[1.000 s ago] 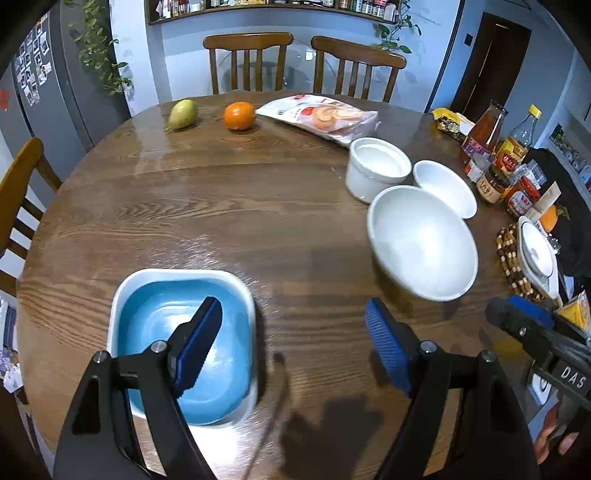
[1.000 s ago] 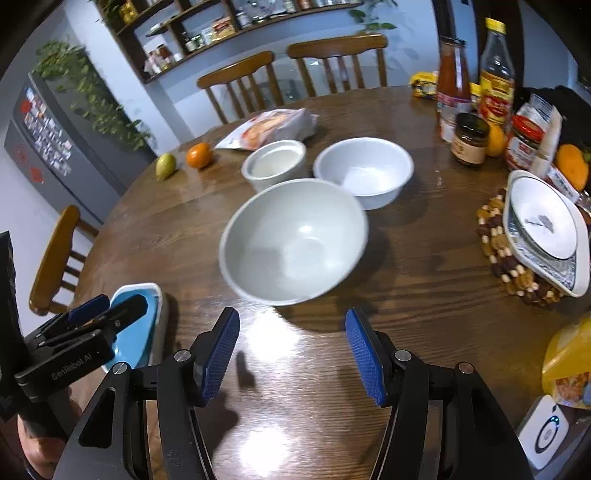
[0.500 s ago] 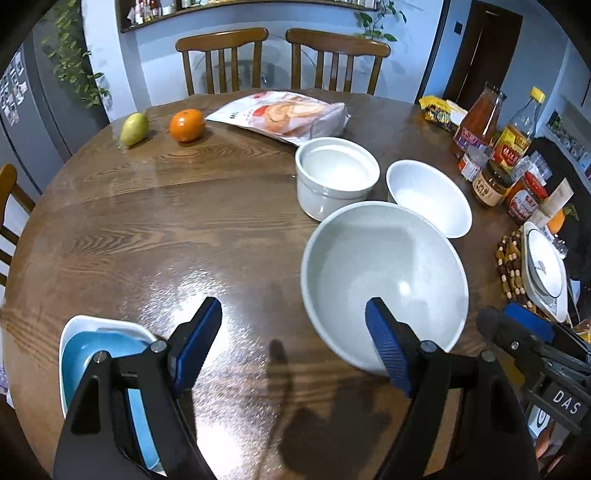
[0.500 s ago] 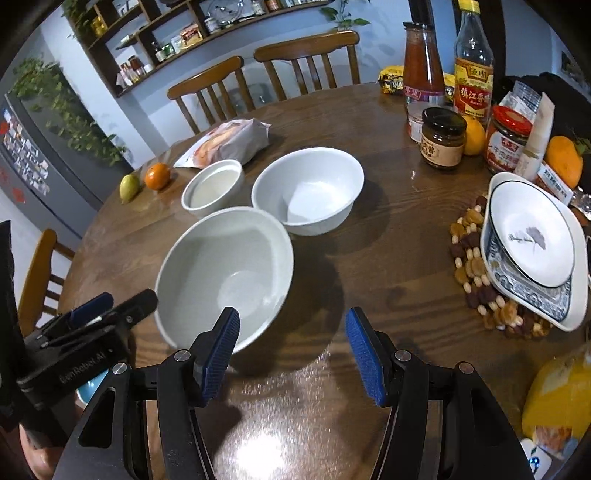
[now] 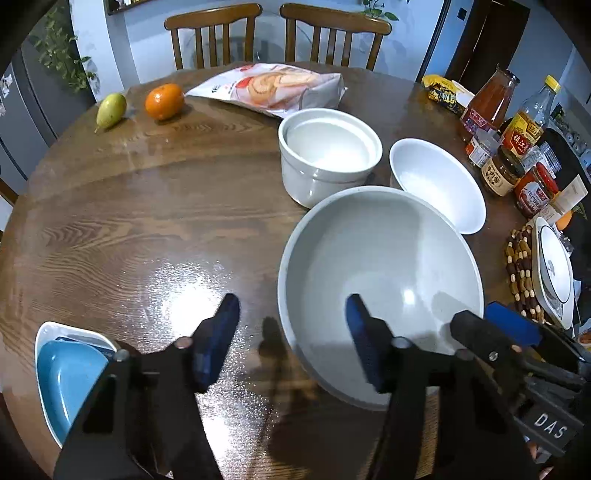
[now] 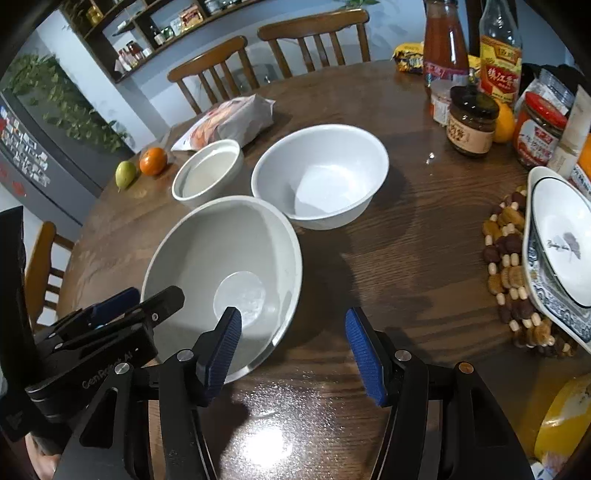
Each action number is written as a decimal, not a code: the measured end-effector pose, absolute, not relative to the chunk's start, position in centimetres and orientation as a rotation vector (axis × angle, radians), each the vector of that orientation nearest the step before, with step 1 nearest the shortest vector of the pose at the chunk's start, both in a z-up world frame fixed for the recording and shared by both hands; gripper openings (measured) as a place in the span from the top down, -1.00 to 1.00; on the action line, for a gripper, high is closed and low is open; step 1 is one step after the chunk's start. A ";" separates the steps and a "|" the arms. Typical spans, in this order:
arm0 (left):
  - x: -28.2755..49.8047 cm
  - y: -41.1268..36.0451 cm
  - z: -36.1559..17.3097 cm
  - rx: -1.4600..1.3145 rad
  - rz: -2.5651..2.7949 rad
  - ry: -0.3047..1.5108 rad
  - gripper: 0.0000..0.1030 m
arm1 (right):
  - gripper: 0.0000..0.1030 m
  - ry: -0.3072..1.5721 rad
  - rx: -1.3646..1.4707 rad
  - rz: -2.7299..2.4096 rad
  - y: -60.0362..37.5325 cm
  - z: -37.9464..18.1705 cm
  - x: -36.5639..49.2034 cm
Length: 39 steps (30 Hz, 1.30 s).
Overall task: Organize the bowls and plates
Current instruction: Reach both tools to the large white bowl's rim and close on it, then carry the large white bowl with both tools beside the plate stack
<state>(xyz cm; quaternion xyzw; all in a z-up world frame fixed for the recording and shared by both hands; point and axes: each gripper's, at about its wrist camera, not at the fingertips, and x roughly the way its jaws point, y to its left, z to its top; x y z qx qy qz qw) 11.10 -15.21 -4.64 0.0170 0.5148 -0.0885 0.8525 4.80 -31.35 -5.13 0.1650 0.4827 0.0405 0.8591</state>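
Observation:
A large grey bowl (image 5: 380,280) sits on the round wooden table; it also shows in the right wrist view (image 6: 225,269). My left gripper (image 5: 291,332) is open, its jaws straddling the bowl's near left rim. My right gripper (image 6: 293,343) is open beside the bowl's near right rim. Behind stand a white bowl (image 5: 439,184) (image 6: 321,177) and a white straight-sided pot (image 5: 328,155) (image 6: 207,171). A blue square dish (image 5: 66,376) lies at the near left. A white plate on a patterned plate (image 6: 561,240) rests on a beaded mat at the right.
A snack bag (image 5: 273,88), an orange (image 5: 164,100) and a green pear (image 5: 110,109) lie at the far side. Sauce bottles and jars (image 6: 472,122) crowd the right edge. Two wooden chairs (image 5: 273,33) stand behind the table.
My left gripper has swung right from the blue dish to the large grey bowl. My right gripper has moved right and closer to the table.

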 end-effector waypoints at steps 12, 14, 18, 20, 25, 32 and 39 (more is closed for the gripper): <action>11.7 -15.5 -5.5 0.018 -0.224 1.127 0.77 | 0.65 1.051 0.391 0.149 -31.2 -6.5 5.7; 11.7 -15.5 -5.5 0.024 -0.224 1.122 0.77 | 0.65 1.047 0.384 0.146 -31.1 -6.5 5.7; 11.6 -15.5 -5.5 0.031 -0.227 1.111 0.77 | 0.65 1.048 0.390 0.148 -31.1 -6.5 5.7; 11.4 -15.6 -5.4 0.036 -0.229 1.105 0.77 | 0.65 1.048 0.396 0.147 -31.1 -6.4 5.5; 10.8 -15.6 -5.0 0.039 -0.233 1.099 0.77 | 0.65 1.047 0.408 0.147 -31.2 -6.1 5.0; 8.3 -13.8 -3.9 0.035 -0.215 1.082 0.78 | 0.65 1.065 0.396 0.209 -29.9 -5.4 3.0; 6.0 -10.6 -4.4 0.029 -0.164 1.120 0.74 | 0.64 1.121 0.386 0.308 -27.0 -6.1 1.6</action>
